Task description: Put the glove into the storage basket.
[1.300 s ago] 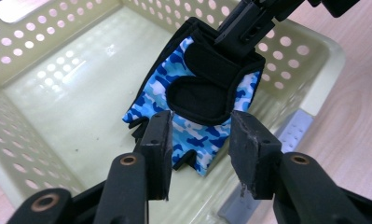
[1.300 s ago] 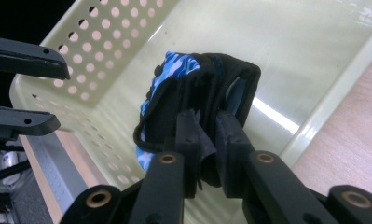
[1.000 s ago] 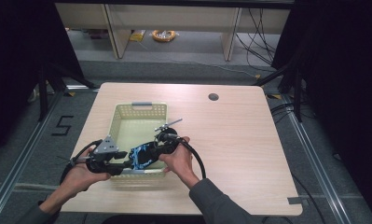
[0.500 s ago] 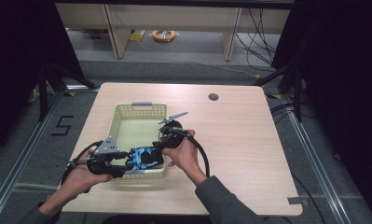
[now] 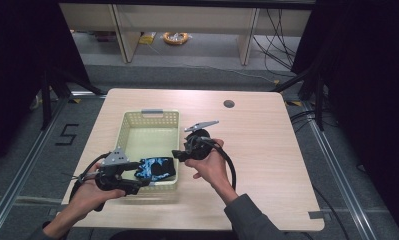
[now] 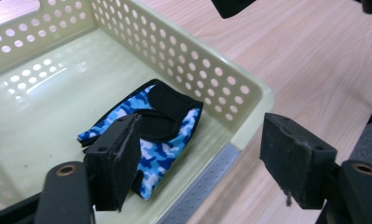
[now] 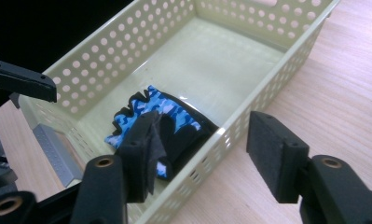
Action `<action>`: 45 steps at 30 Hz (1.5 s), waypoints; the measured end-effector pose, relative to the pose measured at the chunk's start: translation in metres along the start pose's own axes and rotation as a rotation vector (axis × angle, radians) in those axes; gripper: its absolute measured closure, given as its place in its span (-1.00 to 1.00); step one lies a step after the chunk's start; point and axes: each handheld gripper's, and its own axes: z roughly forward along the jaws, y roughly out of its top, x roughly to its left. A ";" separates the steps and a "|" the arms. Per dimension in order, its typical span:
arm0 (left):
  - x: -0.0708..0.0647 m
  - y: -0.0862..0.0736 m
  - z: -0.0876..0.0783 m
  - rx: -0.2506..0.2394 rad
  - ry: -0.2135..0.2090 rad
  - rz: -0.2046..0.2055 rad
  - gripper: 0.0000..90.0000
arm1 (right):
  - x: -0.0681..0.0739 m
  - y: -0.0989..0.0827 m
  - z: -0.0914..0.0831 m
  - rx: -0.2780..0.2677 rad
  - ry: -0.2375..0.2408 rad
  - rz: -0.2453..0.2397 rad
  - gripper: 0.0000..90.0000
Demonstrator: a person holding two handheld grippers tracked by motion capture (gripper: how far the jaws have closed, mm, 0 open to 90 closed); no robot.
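Left gripper (image 5: 143,184) hovered at the basket's near rim, jaws just opened and apart, nothing between the pads. Right gripper (image 5: 177,155) hung over the right wall, jaws likewise just opened, holding nothing. Pale yellow perforated basket (image 5: 152,118) sat on the wooden table (image 5: 267,150). Blue camouflage fingerless glove (image 6: 167,123) lay flat in the near corner; black palm patch plain from the gripper views, blurred from above.

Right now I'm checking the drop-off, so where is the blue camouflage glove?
In the high view the glove lies flat on the floor of the yellow basket, at its near end, between the left gripper and the right gripper.
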 end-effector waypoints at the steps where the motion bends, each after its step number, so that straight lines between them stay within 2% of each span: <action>1: -0.004 0.000 0.001 -0.026 0.000 -0.029 -0.38 | -0.001 -0.002 -0.001 -0.016 0.017 -0.007 -0.02; 2: -0.005 0.000 0.002 -0.037 0.000 -0.025 -0.39 | -0.003 -0.004 -0.004 -0.026 0.011 -0.019 -0.04; 3: -0.006 0.000 0.001 -0.020 -0.006 -0.017 -0.40 | -0.004 -0.005 -0.006 -0.025 0.008 -0.017 -0.06; 4: -0.009 0.000 0.002 -0.033 -0.010 -0.037 -0.41 | -0.004 -0.006 -0.008 -0.028 0.007 -0.006 -0.07; 5: -0.010 0.001 0.002 -0.029 -0.017 -0.030 -0.42 | -0.005 -0.008 -0.010 -0.034 0.003 -0.014 -0.08; 6: -0.013 0.001 0.003 -0.034 -0.024 -0.032 -0.43 | -0.006 -0.009 -0.011 -0.040 0.017 -0.007 -0.09; 11: -0.024 0.001 0.004 -0.043 -0.041 -0.027 -0.45 | -0.011 -0.017 -0.023 -0.068 0.017 0.004 -0.11; 12: -0.024 0.002 0.004 -0.034 -0.047 -0.010 -0.45 | -0.012 -0.018 -0.025 -0.072 0.021 0.009 -0.12; 13: -0.027 0.001 0.004 -0.040 -0.051 -0.016 -0.46 | -0.011 -0.020 -0.028 -0.074 0.027 0.032 -0.13; 14: -0.030 0.001 0.006 -0.059 -0.053 -0.025 -0.46 | -0.015 -0.022 -0.031 -0.084 0.020 0.010 -0.13; 15: -0.033 0.001 0.006 -0.058 -0.058 -0.026 -0.46 | -0.015 -0.024 -0.033 -0.086 0.025 0.020 -0.13; 17: -0.036 0.000 0.008 -0.054 -0.070 -0.027 -0.47 | -0.018 -0.028 -0.037 -0.096 0.025 0.010 -0.14; 18: -0.036 -0.001 0.008 -0.047 -0.073 -0.012 -0.47 | -0.019 -0.030 -0.040 -0.100 0.019 0.014 -0.14; 19: -0.039 -0.002 0.009 -0.051 -0.075 -0.033 -0.48 | -0.020 -0.031 -0.042 -0.101 0.022 0.013 -0.14; 22: -0.043 -0.003 0.011 -0.058 -0.089 -0.029 -0.48 | -0.019 -0.038 -0.048 -0.107 0.024 0.026 -0.15; 23: -0.045 -0.004 0.012 -0.063 -0.096 -0.028 -0.48 | -0.021 -0.040 -0.050 -0.114 0.019 0.008 -0.16; 25: -0.047 -0.005 0.013 -0.060 -0.101 -0.036 -0.48 | -0.019 -0.044 -0.053 -0.111 0.020 0.024 -0.16; 26: -0.048 -0.005 0.014 -0.071 -0.106 -0.029 -0.48 | -0.021 -0.046 -0.055 -0.122 0.015 0.003 -0.17; 27: -0.049 -0.006 0.013 -0.062 -0.094 -0.027 -0.48 | -0.021 -0.049 -0.056 -0.130 0.020 0.004 -0.17; 28: -0.050 -0.006 0.014 -0.067 -0.111 -0.038 -0.48 | -0.020 -0.051 -0.057 -0.120 0.032 0.023 -0.17; 29: -0.050 -0.007 0.014 -0.071 -0.109 -0.022 -0.48 | -0.020 -0.052 -0.058 -0.121 0.033 0.024 -0.17; 33: -0.052 -0.008 0.015 -0.076 -0.121 -0.027 -0.48 | -0.023 -0.059 -0.061 -0.136 0.017 -0.011 -0.18; 34: -0.052 -0.009 0.015 -0.076 -0.121 -0.028 -0.48 | -0.021 -0.061 -0.062 -0.126 0.015 0.008 -0.18; 37: -0.053 -0.010 0.015 -0.081 -0.110 -0.026 -0.48 | -0.022 -0.065 -0.064 -0.136 0.022 0.014 -0.18; 38: -0.054 -0.010 0.015 -0.084 -0.108 -0.041 -0.48 | -0.023 -0.066 -0.064 -0.143 0.027 0.000 -0.18; 39: -0.054 -0.011 0.014 -0.085 -0.112 -0.031 -0.48 | -0.023 -0.067 -0.065 -0.142 0.021 0.001 -0.18; 41: -0.055 -0.011 0.014 -0.092 -0.119 -0.031 -0.48 | -0.022 -0.070 -0.067 -0.139 0.036 0.019 -0.19; 42: -0.055 -0.011 0.013 -0.079 -0.113 -0.023 -0.48 | -0.024 -0.071 -0.067 -0.149 0.037 -0.014 -0.20; 43: -0.057 -0.013 0.014 -0.094 -0.112 -0.034 -0.48 | -0.022 -0.072 -0.068 -0.143 0.037 0.022 -0.21; 44: -0.057 -0.013 0.014 -0.092 -0.121 -0.038 -0.48 | -0.023 -0.073 -0.068 -0.148 0.044 -0.002 -0.22; 45: -0.057 -0.014 0.014 -0.088 -0.124 -0.029 -0.48 | -0.020 -0.075 -0.070 -0.145 0.039 0.028 -0.22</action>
